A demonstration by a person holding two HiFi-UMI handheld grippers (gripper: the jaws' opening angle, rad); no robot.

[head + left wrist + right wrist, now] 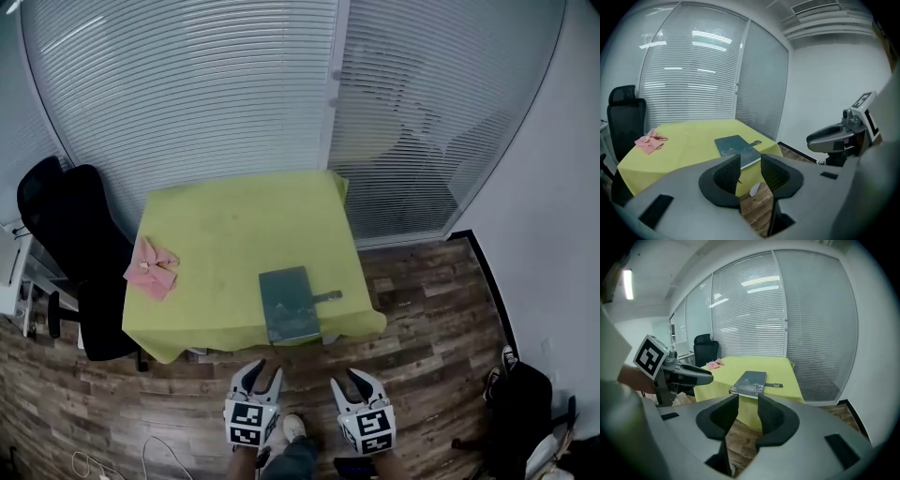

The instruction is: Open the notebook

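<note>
Although both grippers are in view, they are held off the table, over the wooden floor just before its near edge, and the arms behind them are cut off by the bottom of the head view. The left gripper is seen with its jaws parted and nothing between the pads. The right gripper is likewise spread wide and empty. The notebook is laid closed and flat on the table, at its near edge and toward its right side, with a strap stretched out beside it. Its cover print cannot be made out, and in the left gripper view its near corner is hidden behind the jaws. A pink cloth is crumpled at the table's left edge, well apart from the notebook. The table's legs are covered by a yellow-green tablecloth, and a black chair at the table's left side is partly hidden behind it in the left gripper view
</note>
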